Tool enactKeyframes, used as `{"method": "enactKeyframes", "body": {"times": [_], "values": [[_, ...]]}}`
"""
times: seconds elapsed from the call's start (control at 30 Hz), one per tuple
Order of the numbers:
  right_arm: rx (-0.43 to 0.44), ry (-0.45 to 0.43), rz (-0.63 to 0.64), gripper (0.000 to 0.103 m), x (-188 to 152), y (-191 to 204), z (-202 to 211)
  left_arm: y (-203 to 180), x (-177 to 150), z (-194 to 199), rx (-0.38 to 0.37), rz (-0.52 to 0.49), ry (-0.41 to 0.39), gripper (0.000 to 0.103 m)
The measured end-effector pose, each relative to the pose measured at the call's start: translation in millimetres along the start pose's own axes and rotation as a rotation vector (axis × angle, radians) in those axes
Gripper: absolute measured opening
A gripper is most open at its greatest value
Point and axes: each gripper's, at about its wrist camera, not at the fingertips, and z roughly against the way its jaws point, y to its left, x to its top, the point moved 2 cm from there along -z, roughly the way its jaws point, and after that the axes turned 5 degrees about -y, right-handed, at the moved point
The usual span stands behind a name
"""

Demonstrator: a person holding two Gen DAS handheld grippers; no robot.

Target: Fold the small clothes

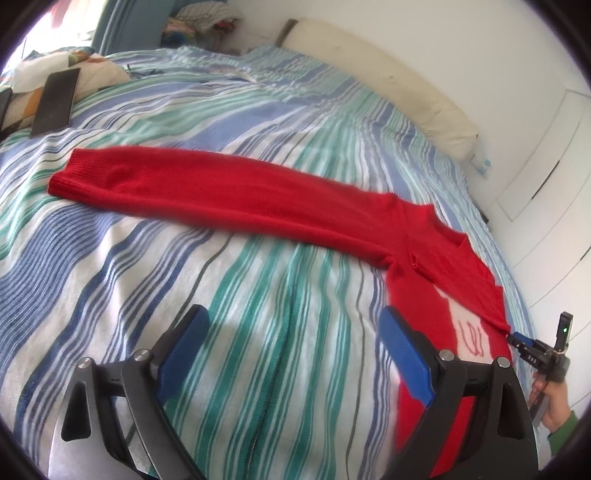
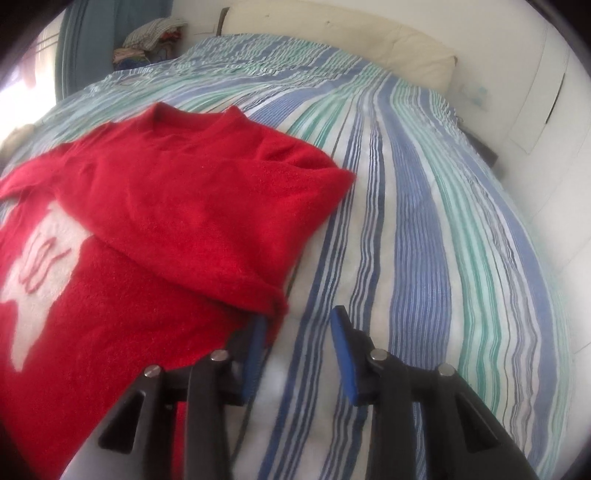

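A small red knit sweater [image 1: 424, 258] with a white patch on its front lies flat on the striped bed cover [image 1: 184, 266]. One long sleeve [image 1: 207, 192] stretches out to the left. The other sleeve [image 2: 207, 206] is folded across the chest, seen in the right wrist view. My left gripper [image 1: 295, 332] is open and empty above the cover, its right finger at the sweater's left side. My right gripper [image 2: 299, 325] is open, its left finger [image 2: 255, 354] at the folded sleeve's cuff [image 2: 273, 306]. It also shows in the left wrist view [image 1: 524, 341] at the sweater's right edge.
A cream pillow [image 1: 399, 85] lies along the far edge by the white wall. A patterned pillow with dark flat devices [image 1: 55, 101] sits at the far left. A pile of clothes [image 1: 207, 22] is in the far corner.
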Motion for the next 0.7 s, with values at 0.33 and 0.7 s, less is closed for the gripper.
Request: {"method": "enactKeyframes", "body": {"times": [0.33,0.7], "values": [[0.286,0.002,-0.105,0.028,31.5,22.9,-5.3,-13.6,-8.1,-3.8,0.049,-0.113,0.007,0.094],[0.367,0.078,-0.178,0.016,-17.4,40.2,61.1,-16.9,-9.6,2.1,0.021,-0.124,0.024,0.094]]}}
